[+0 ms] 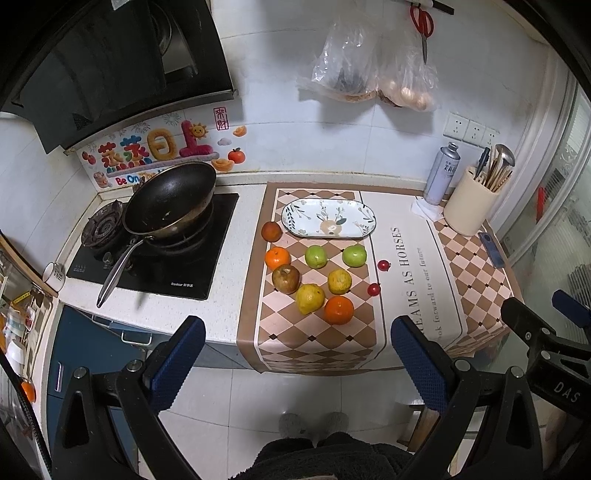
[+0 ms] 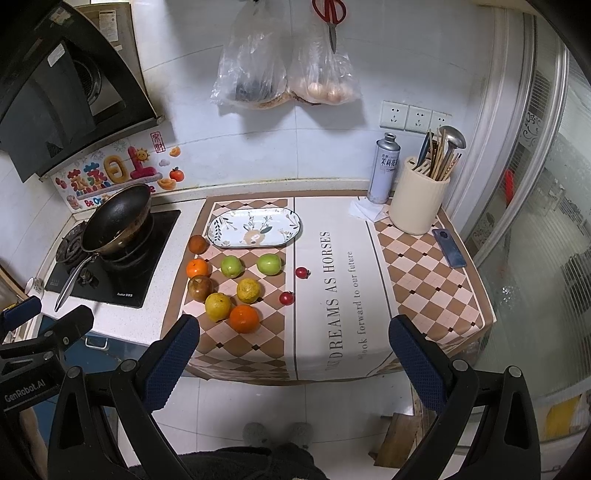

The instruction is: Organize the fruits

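Note:
Several fruits lie on the checked mat [image 1: 280, 343]: two green apples [image 1: 316, 256] [image 1: 354, 255], oranges [image 1: 338, 309] [image 1: 276, 257], yellow citrus [image 1: 310, 298] [image 1: 339, 281], a brown apple [image 1: 286, 278], a dark red fruit [image 1: 271, 231] and two small red fruits [image 1: 373, 289]. An empty oval patterned plate [image 1: 328, 218] sits behind them; it also shows in the right wrist view [image 2: 255, 227]. My left gripper [image 1: 297, 350] and right gripper [image 2: 293, 350] are open and empty, held above the floor in front of the counter edge.
A black wok [image 1: 170, 199] sits on the gas stove [image 1: 155, 254] at left. A spray can [image 1: 441, 173], a utensil holder [image 1: 467, 206] and a phone [image 1: 491, 249] stand at the right back. Bags [image 1: 369, 70] and scissors [image 1: 423, 26] hang on the wall.

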A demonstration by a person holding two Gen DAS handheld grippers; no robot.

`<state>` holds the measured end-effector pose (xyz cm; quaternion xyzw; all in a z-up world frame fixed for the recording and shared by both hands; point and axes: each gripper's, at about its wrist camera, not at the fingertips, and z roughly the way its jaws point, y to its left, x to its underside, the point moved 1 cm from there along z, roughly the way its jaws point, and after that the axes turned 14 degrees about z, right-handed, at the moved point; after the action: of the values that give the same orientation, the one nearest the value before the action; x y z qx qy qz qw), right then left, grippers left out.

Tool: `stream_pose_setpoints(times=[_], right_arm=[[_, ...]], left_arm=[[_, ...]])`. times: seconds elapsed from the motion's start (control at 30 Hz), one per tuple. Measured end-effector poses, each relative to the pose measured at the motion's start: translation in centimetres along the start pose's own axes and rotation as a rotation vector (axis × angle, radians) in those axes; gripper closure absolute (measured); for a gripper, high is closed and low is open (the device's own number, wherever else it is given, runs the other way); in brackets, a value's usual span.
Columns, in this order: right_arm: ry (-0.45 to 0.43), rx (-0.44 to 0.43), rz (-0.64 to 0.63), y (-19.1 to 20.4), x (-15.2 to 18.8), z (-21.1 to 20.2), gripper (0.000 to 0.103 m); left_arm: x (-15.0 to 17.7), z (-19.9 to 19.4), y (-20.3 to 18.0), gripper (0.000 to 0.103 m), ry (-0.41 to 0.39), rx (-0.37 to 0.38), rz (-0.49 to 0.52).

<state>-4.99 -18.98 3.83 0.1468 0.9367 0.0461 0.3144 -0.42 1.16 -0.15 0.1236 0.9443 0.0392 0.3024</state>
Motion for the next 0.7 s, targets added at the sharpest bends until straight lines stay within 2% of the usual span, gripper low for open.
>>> stream_pose_setpoints(times=[0.57,0.7], right_arm=[[0.002,-0.014,0.014,-0.7,-1.0,0.8,0.0],[0.012,-0.046,0.049,-1.9,-1.6,2.0,0.0]], left_arm=[[-0.2,-0.1,0.1,0.0,-0.006,-0.002,0.001],[-0.9,0.3,0.4,0.0,-0.022,-0.031,-0.024]])
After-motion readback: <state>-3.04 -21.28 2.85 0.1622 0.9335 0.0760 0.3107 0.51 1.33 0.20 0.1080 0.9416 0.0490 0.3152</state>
